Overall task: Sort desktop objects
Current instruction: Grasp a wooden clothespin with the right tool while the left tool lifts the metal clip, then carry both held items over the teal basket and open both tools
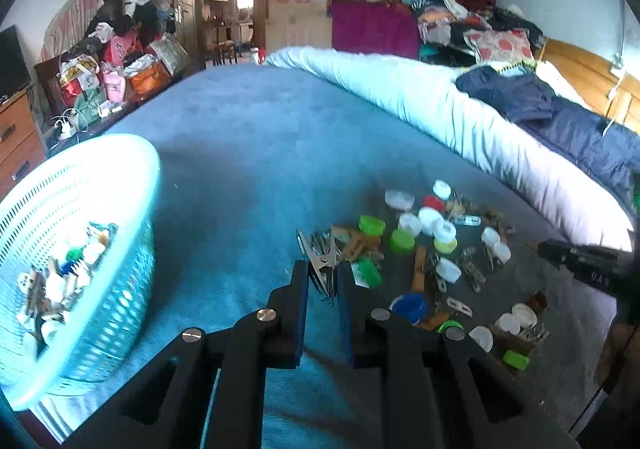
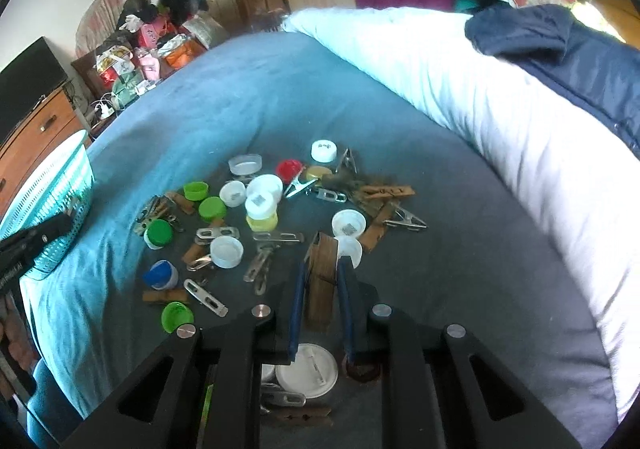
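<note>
Currently on bed (image 1: 256, 137), blue sheet. Left gripper (image 1: 323, 281) clenched on metal clip (image 1: 322, 263), lifted off sheet, pile just right of it. Right gripper (image 2: 320, 269) clamped on wooden peg (image 2: 322, 269), peg upright between pads, white cap (image 2: 349, 247) touching right finger tip. Pile (image 2: 256, 209) spread ahead and left of right gripper: green caps, white caps, red cap (image 2: 290, 169), blue cap (image 2: 161, 275), metal clips, wooden pegs. White lid (image 2: 307, 369) and another peg under right gripper body. Basket (image 1: 80, 241) at left edge of bed, well apart from pile, already holding caps and clips. White duvet (image 2: 500, 129) rolled along right side, dark jacket (image 1: 560, 117) on top.
</note>
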### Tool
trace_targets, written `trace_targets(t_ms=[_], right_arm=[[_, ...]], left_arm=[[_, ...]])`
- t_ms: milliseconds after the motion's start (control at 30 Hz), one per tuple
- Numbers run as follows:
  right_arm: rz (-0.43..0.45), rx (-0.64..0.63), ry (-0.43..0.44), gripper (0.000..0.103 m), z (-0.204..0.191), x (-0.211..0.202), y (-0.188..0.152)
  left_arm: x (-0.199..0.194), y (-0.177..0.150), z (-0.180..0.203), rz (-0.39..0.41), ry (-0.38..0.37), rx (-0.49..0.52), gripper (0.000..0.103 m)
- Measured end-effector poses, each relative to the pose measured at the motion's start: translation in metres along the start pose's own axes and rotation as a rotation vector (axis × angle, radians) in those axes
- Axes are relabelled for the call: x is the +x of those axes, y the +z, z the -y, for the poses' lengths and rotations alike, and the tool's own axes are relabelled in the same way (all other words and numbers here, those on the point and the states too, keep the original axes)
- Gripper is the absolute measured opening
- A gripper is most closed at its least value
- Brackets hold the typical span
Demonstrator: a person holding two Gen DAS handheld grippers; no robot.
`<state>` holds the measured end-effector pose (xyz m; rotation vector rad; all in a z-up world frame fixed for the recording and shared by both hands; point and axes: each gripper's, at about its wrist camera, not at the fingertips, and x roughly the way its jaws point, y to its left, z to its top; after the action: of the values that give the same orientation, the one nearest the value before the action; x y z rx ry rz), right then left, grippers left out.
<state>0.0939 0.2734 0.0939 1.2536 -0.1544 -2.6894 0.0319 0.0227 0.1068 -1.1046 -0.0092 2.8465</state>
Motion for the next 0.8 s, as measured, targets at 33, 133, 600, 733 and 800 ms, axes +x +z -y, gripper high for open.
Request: trace_targets(t_ms=[33,133,600,733,800], right_arm=[[0.002,0.004,0.006,0.017,0.0,-0.003,0.001],[0.036,-0.008,0.022,0.017,-0.007,-0.021,0.007],[0.253,-0.196,0.134,0.017,-0.127,-0.093,0.09],[0.287,-0.264,0.197,0.017,-0.182,-0.101,0.108],[0.293,-0.29,0.225,0.017,-0.204,-0.099,0.115]], left_arm=[[-0.006,0.003,-0.001,0.01,0.003,0.004,0.015],[-0.023,0.01,-0.005,0.037,0.012,0.0,0.015],[-0.096,0.049,-0.075,0.142,0.189,-0.069,0.015],[-0.112,0.053,-0.103,0.15,0.242,-0.1,0.015],[-0.118,0.052,-0.121,0.149,0.259,-0.123,0.015]])
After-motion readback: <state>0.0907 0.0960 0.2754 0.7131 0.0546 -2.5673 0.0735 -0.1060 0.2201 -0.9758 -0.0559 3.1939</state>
